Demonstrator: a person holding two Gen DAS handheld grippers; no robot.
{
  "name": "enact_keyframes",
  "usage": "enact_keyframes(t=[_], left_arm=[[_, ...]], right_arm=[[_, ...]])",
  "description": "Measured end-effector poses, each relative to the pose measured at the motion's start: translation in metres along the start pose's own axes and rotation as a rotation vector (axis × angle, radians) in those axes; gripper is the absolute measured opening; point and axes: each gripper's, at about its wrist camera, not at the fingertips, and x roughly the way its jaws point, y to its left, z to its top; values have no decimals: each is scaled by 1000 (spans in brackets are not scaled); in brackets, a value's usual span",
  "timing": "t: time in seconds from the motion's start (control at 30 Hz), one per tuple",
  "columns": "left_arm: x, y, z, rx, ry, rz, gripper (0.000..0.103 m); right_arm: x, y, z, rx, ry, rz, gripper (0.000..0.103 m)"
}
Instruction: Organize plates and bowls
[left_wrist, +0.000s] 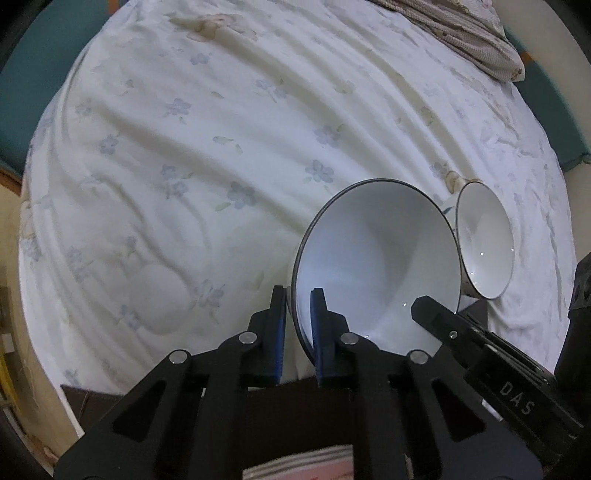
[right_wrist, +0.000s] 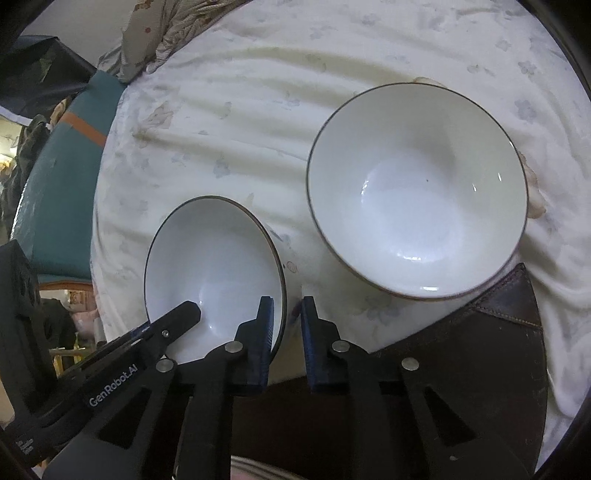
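Held bowl: we have the nearer white bowl pinched by its rim from two sides, so it sits tilted and partly lifted off the sheet; a two-sided hold keeps a smooth, heavy bowl from swinging.
Left gripper: its blue-padded fingers straddle the bowl's near rim, one pad outside the wall and one inside, drawn close on the thin edge.
Right gripper: one finger lies inside the same bowl and the other outside, at the opposite rim; the outer pad shows a small gap, so we judge this a light or forming pinch, not a firm clamp.
Second bowl: a like white bowl with a dark rim line rests upright on the bedsheet, just beside the held one, apart from both tools. We read it as the likely nesting target.
Support: a soft, wrinkled floral sheet, so bowls sit unevenly; that explains lifting rather than sliding.
Dark leather mat: under the near edge of the scene, partly beneath the second bowl.
Plates: a striped rim at the bottom edge may be one; we cannot tell.
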Motion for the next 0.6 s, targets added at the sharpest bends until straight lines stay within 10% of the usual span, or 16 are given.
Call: enact_keyframes(t=[0.6], left_arm=[[-118, -14, -76, 47, -99, -30, 11]], right_arm=[[-104, 34, -60, -106, -88, 67, 13]])
